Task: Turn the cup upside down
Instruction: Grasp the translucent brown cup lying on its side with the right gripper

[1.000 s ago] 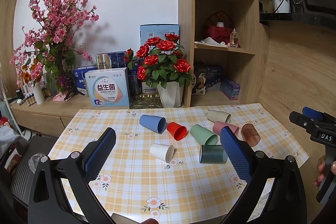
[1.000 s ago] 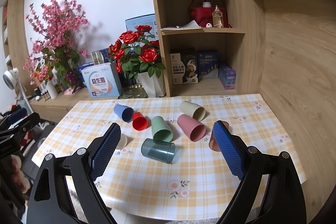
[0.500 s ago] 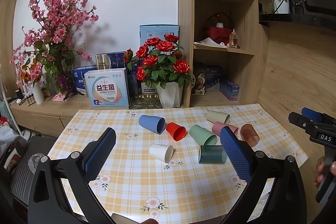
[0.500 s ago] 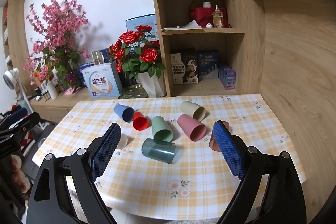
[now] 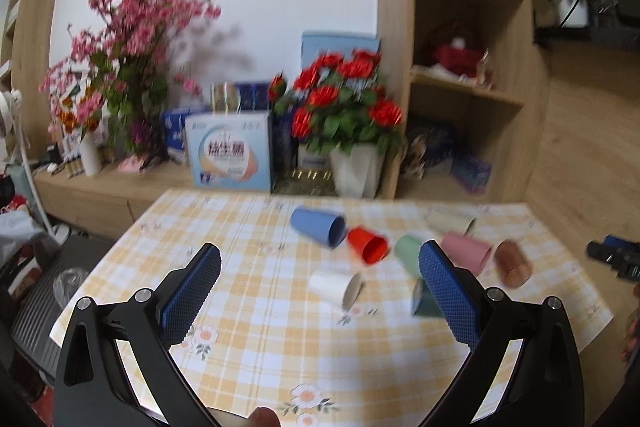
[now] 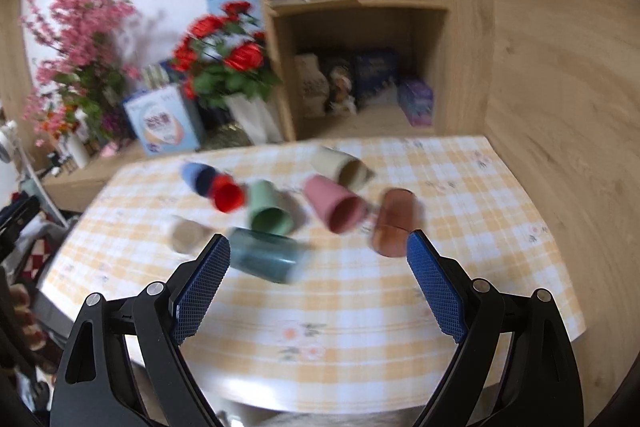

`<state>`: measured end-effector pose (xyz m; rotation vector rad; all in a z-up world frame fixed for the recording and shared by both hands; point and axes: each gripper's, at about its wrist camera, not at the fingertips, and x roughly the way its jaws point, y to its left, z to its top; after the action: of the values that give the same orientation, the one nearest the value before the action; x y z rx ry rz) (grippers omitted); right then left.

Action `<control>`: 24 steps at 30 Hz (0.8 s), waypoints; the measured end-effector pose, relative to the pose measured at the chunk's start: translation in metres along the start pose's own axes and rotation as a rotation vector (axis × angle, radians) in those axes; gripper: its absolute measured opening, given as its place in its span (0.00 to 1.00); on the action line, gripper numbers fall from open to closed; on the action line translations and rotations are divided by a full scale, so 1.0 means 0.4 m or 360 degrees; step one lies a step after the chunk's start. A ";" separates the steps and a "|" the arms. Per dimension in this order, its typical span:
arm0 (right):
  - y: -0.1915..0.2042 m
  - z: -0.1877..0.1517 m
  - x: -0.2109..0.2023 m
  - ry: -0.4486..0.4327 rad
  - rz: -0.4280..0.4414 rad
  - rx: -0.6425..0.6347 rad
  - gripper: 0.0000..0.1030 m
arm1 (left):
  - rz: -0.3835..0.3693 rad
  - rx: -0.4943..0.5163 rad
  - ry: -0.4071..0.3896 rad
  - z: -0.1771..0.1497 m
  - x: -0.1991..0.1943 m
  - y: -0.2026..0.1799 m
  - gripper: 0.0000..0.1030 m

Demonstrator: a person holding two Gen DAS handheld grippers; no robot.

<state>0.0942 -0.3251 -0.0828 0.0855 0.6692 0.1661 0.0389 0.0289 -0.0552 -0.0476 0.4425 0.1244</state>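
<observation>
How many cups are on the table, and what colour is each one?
Blue cup: 1
Red cup: 1
Light green cup: 1
Pink cup: 1
Beige cup: 1
Brown see-through cup: 1
Dark teal see-through cup: 1
White cup: 1
Total: 8 cups, all lying on their sides.

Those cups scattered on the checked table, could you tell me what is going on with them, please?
A person holds a gripper in each hand above the table. The left gripper and right gripper are both open and empty. Several cups lie on their sides, among them the blue cup, red cup, white cup and teal cup. None has been flipped yet.
</observation>
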 end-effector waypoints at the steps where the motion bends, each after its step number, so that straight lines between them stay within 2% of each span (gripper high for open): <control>1: -0.028 0.001 0.028 0.0029 -0.0032 -0.0004 0.84 | 0.0011 -0.0002 0.0040 -0.009 0.021 0.007 0.94; 5: -0.139 0.012 0.158 0.0185 -0.0106 0.0018 0.84 | 0.0059 -0.0039 0.0219 -0.053 0.101 0.034 0.94; 8: -0.205 0.027 0.276 0.0310 -0.0060 0.0103 0.84 | 0.0107 -0.0033 0.0314 -0.087 0.148 0.046 0.94; 11: -0.232 0.041 0.392 0.0413 -0.0036 0.0159 0.84 | 0.0091 -0.0077 0.0352 -0.105 0.171 0.062 0.94; 20: -0.243 0.061 0.654 0.0656 -0.0151 0.0319 0.83 | 0.0097 -0.0204 0.0409 -0.123 0.210 0.115 0.94; 22: -0.248 0.054 0.699 0.0747 -0.0206 0.0331 0.63 | 0.0087 -0.0235 0.0436 -0.130 0.220 0.124 0.94; 24: -0.257 0.046 0.722 0.0801 -0.0212 0.0372 0.63 | 0.0078 -0.0249 0.0451 -0.135 0.227 0.129 0.94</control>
<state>0.3413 -0.3747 -0.2580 0.2272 1.1920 -0.0235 0.0905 0.0860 -0.1439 -0.2098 0.7164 0.2014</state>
